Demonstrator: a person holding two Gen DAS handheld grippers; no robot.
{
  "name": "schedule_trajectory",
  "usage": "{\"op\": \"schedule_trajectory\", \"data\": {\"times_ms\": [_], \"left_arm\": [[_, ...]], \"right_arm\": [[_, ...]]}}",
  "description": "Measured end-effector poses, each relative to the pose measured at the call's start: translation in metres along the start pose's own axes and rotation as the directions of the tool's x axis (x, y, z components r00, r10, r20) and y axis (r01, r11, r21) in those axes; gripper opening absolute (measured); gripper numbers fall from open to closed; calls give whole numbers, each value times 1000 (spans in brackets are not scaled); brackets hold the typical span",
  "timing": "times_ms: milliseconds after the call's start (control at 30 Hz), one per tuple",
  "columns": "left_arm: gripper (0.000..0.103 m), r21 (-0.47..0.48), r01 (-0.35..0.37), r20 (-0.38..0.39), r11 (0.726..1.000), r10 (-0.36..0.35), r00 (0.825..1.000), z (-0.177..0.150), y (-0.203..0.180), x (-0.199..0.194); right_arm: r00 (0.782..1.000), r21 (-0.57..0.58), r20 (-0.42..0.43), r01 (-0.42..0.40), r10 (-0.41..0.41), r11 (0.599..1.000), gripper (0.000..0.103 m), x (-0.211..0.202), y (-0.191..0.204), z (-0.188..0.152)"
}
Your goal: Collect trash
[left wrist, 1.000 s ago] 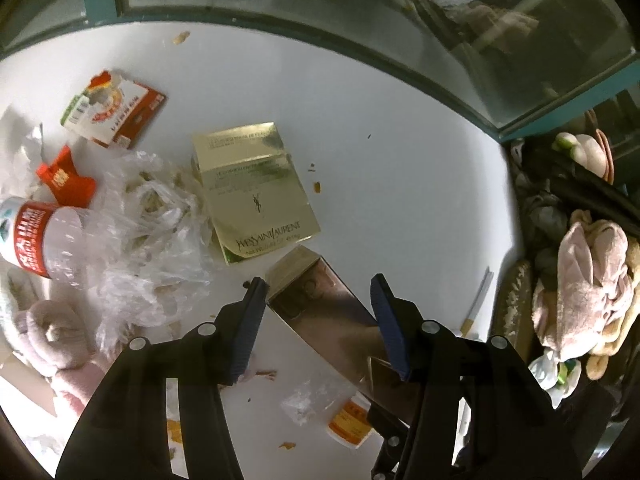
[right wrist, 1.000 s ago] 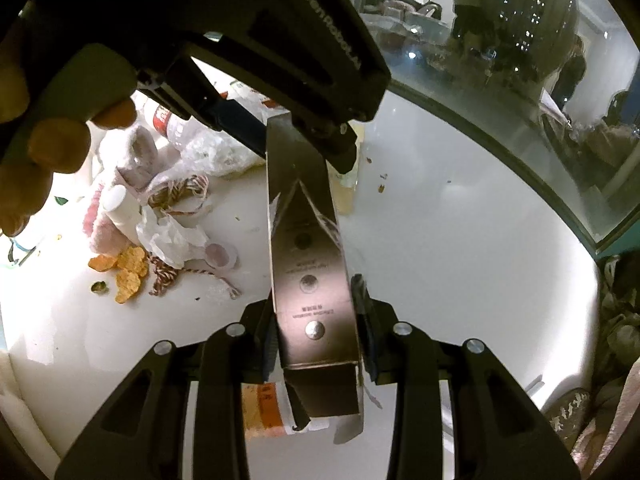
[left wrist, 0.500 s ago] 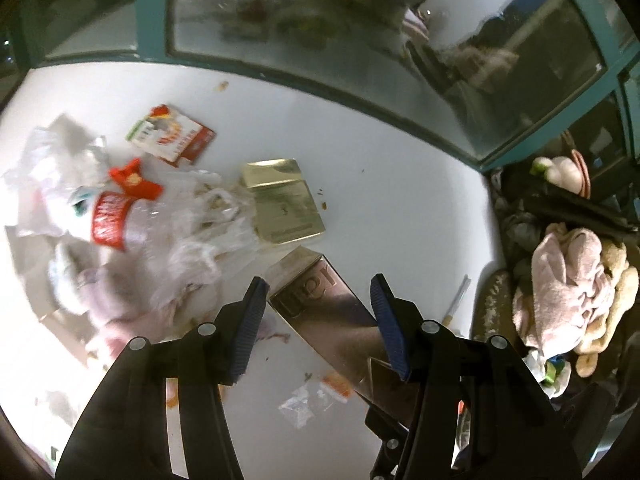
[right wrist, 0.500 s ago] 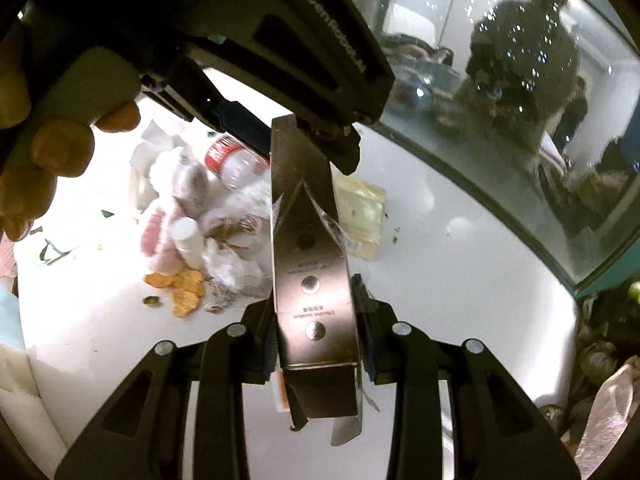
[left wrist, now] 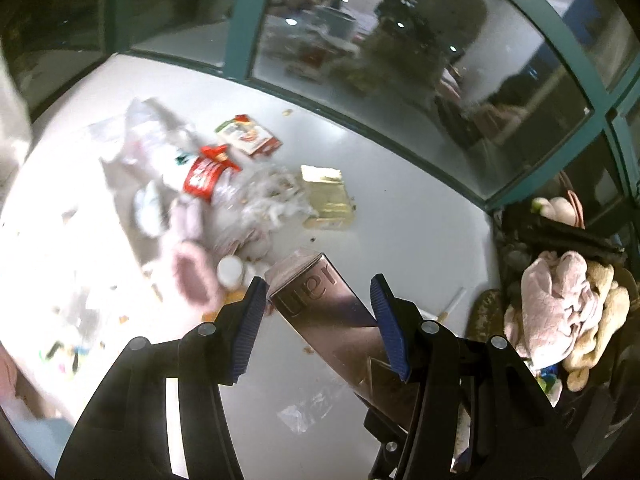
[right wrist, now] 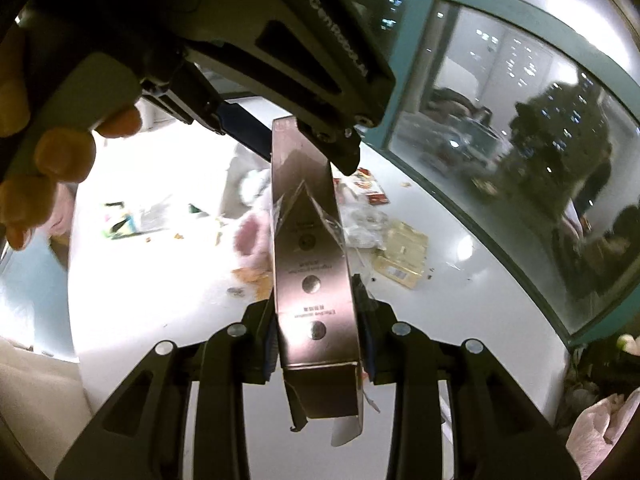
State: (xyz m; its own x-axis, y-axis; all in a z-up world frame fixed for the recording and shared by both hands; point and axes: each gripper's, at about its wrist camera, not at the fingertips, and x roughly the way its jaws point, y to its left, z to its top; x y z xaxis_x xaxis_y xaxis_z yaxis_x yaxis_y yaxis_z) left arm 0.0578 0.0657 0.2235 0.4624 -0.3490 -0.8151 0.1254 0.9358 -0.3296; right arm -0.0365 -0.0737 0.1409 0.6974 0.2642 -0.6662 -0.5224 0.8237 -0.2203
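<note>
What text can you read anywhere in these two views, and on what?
"uer": partial large letters on the long metallic pink carton, rest hidden.
"GenRobot" or similar: embossed on the left claw's black body, seen upside down in the right wrist view.
Small print on the carton's dotted face: too small.
Red bottle label, red-and-white packet, gold box: blurred, unreadable.

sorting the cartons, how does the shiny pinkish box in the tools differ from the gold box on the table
The metallic pink box is long and narrow; the gold box is shorter and broader. The pink box is held up off the white table, clamped near its open flapped end by the right tool, its far end between the left tool's fingers; the gold box lies flat beside a plastic bag. Both are glossy cartons.
</note>
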Motion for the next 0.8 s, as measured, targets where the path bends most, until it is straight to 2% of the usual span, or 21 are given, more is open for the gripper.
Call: {"op": "schedule_trajectory", "data": {"times_ms": [333, 800], "left_arm": [[52, -81, -49, 32, 995, 52, 998, -46, 27, -45], [52, -66, -22, 40, 998, 24, 999, -79, 93, -99]], "right_arm": [[998, -71, 22, -59, 61, 996, 31, -24, 46, -4], [999, -89, 21, -25, 27, 996, 31, -41, 136, 14]]}}
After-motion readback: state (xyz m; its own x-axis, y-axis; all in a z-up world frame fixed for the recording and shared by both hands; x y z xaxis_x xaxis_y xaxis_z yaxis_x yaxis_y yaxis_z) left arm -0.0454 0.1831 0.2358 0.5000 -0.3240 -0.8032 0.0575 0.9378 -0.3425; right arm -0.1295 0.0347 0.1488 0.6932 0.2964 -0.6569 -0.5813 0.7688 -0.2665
